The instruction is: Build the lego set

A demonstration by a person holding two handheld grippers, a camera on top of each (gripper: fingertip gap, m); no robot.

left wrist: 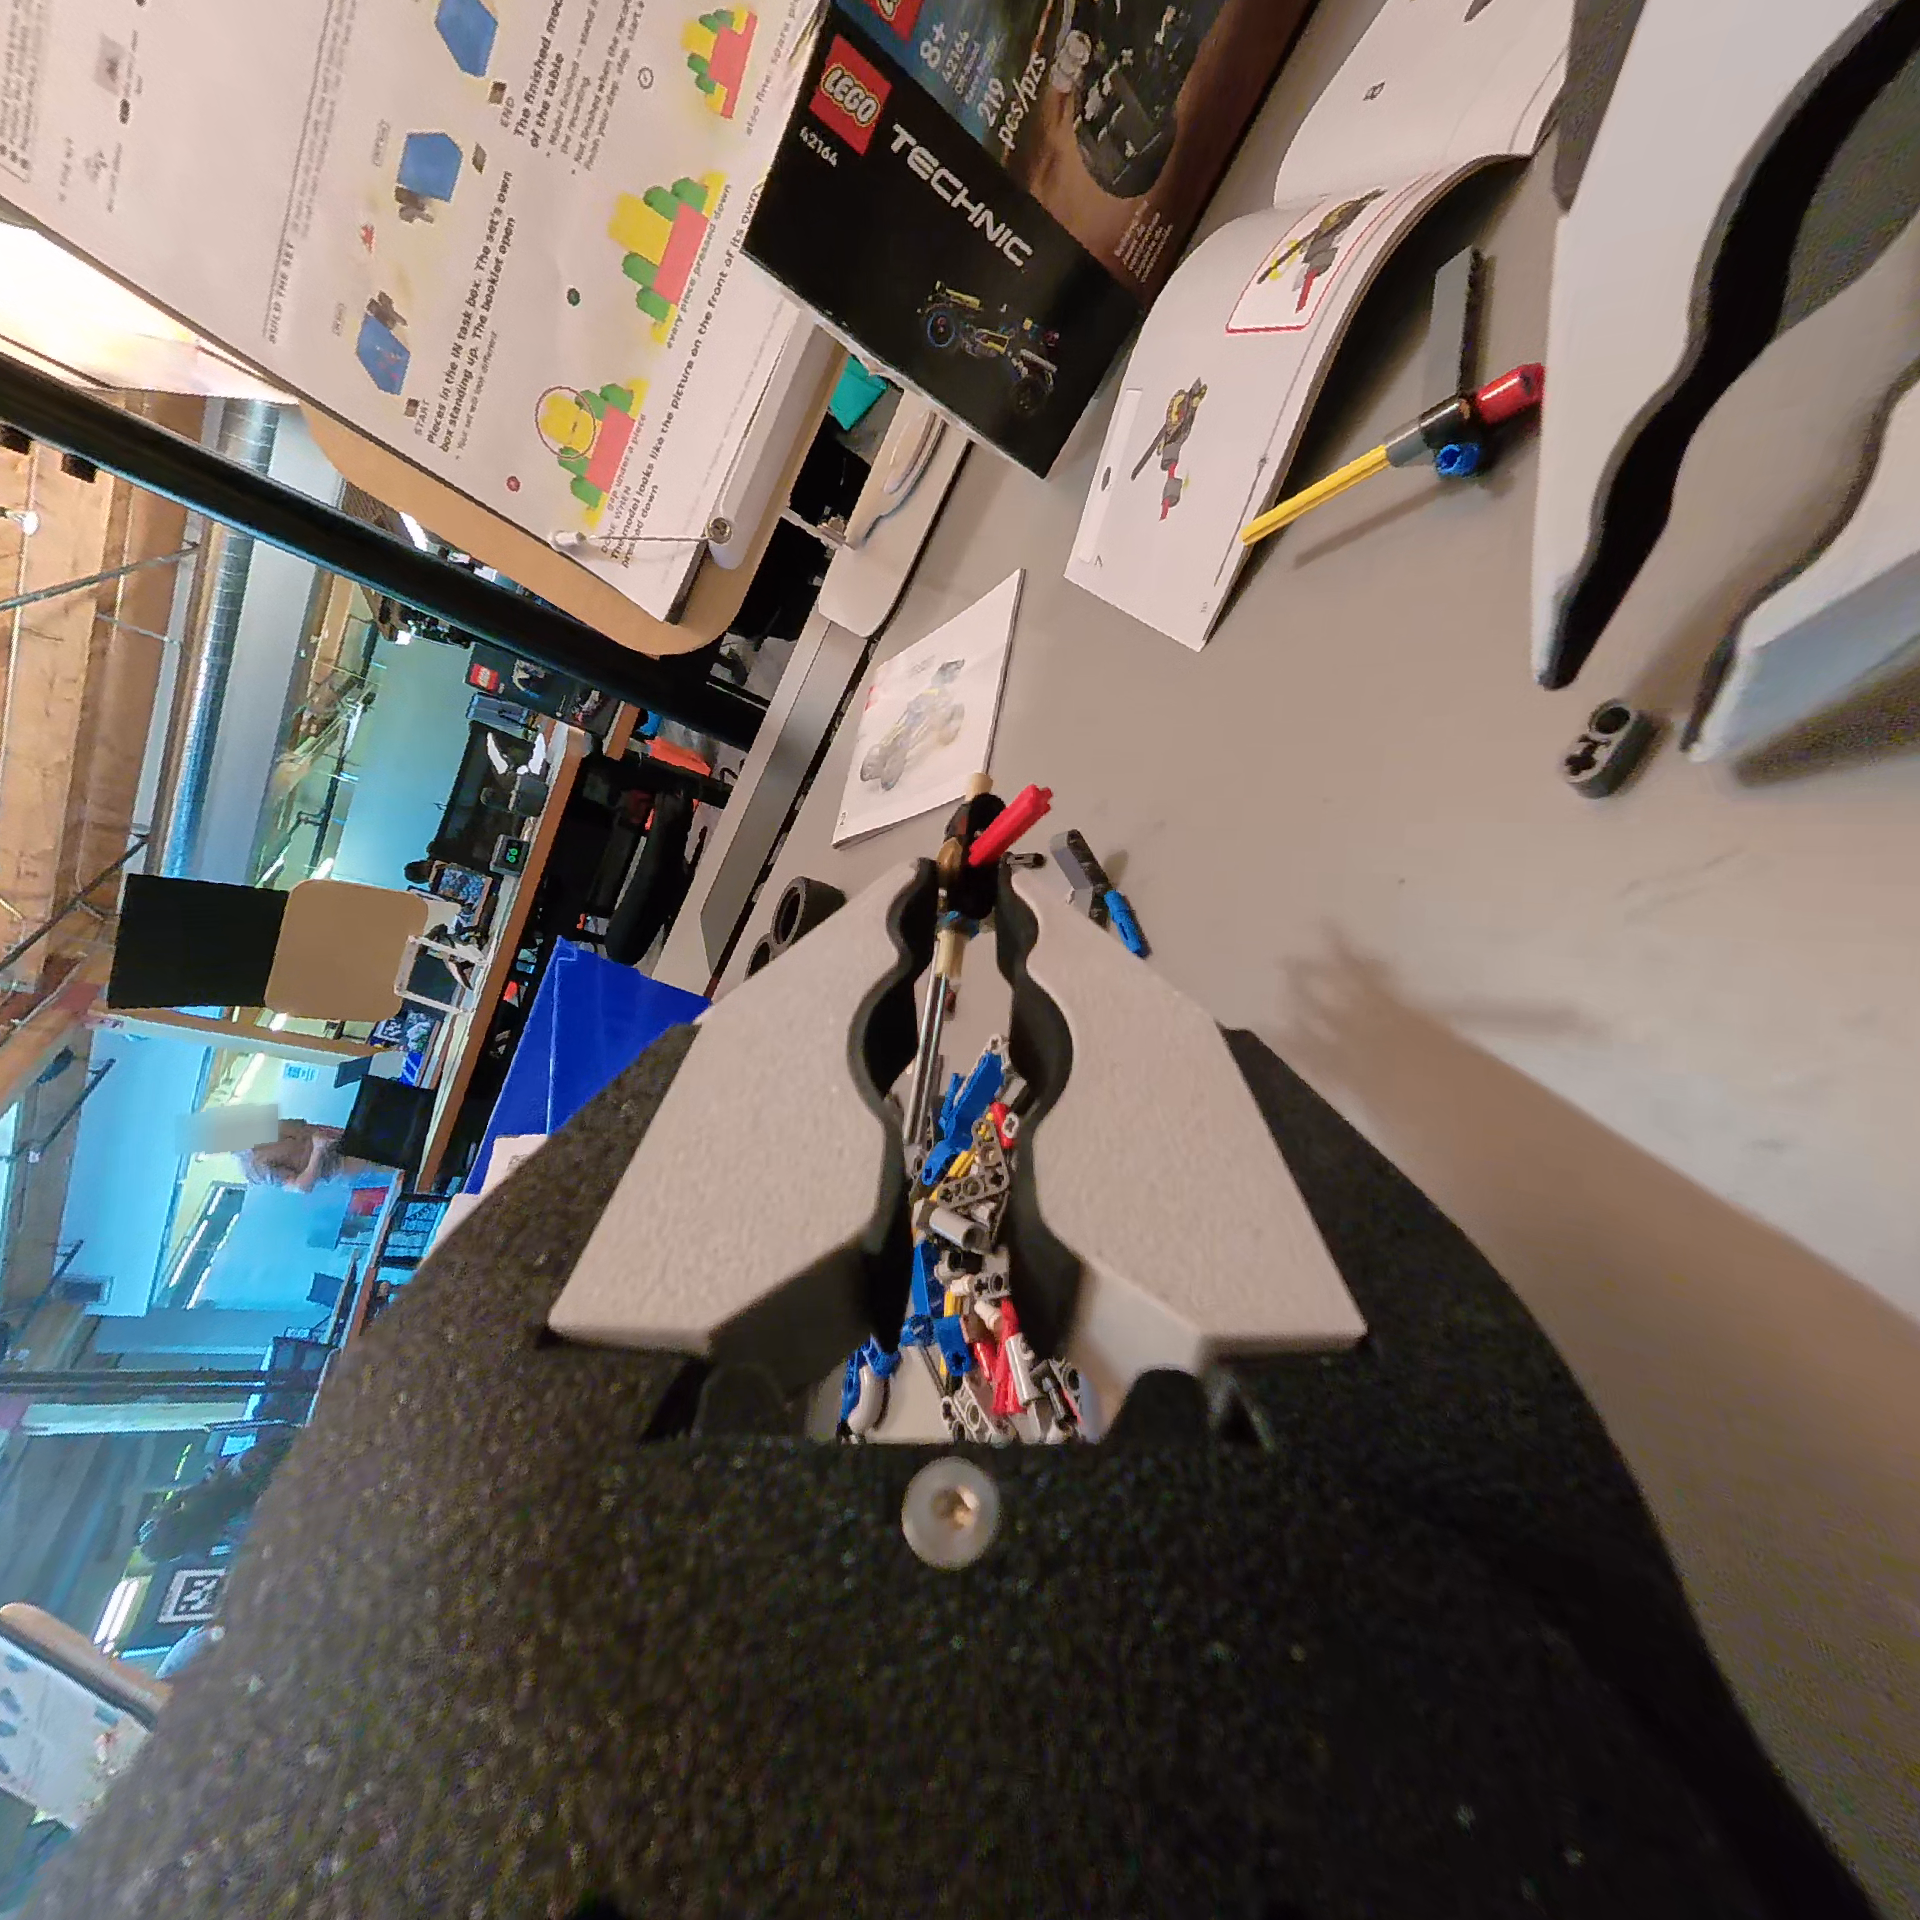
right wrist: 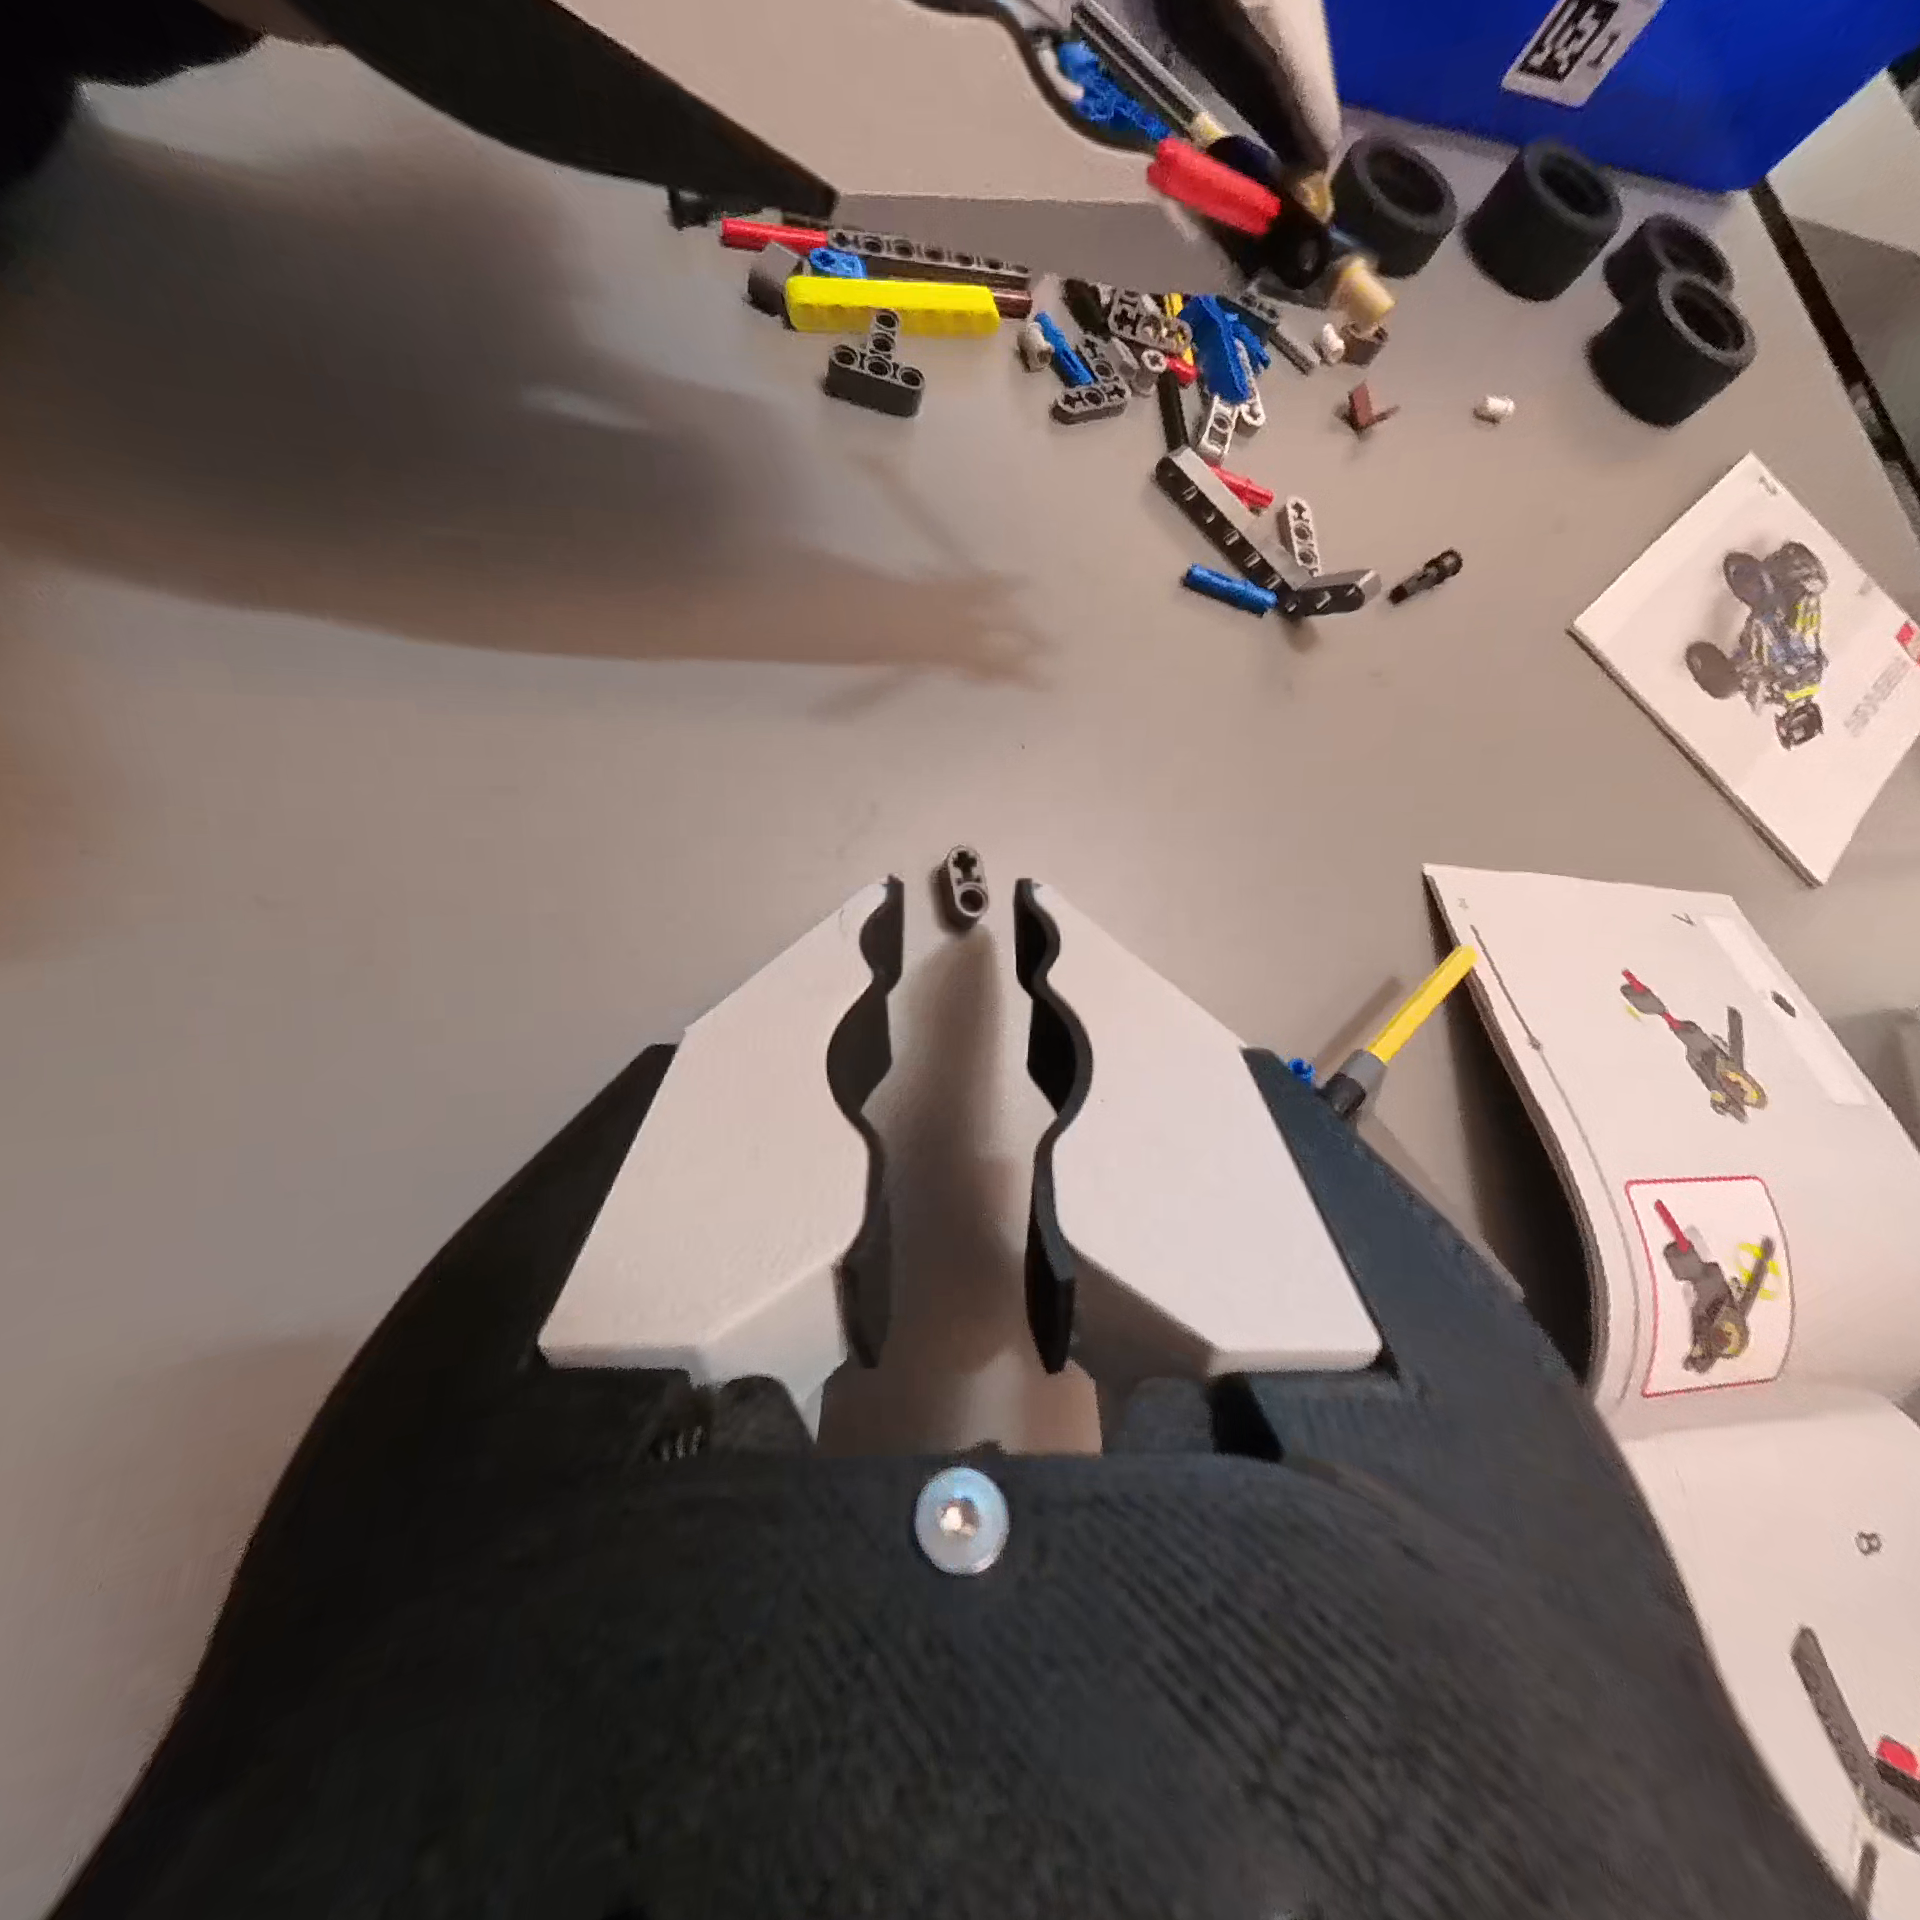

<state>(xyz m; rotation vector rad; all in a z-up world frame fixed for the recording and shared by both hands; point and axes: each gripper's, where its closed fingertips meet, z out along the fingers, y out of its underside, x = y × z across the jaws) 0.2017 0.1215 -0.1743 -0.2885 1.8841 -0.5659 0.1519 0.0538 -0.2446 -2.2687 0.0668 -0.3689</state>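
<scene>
Two grippers are seen over a grey table (right wrist: 520,831) strewn with Lego Technic parts. A small dark grey connector (right wrist: 965,886) is framed just ahead of the right gripper (right wrist: 956,894), lying on the table between its fingertips; the jaws are parted and nothing is held. The left gripper (left wrist: 961,883) is closed on a small sub-assembly (left wrist: 971,842), a black piece on a metal-grey axle with a red pin and a tan end, raised above the loose parts pile (right wrist: 1174,353). Farther out, four black tyres (right wrist: 1538,218) are ranged beside a blue bin (right wrist: 1662,94), and a yellow-axle assembly with a red tip (left wrist: 1392,447) is laid next to the open instruction booklet (right wrist: 1621,1195). A second, closed booklet (right wrist: 1766,665) is shown near the table edge. Printing is carried by the black set box (left wrist: 935,229) and by an illustrated instruction sheet (left wrist: 416,260) behind it; it is not reproduced.
</scene>
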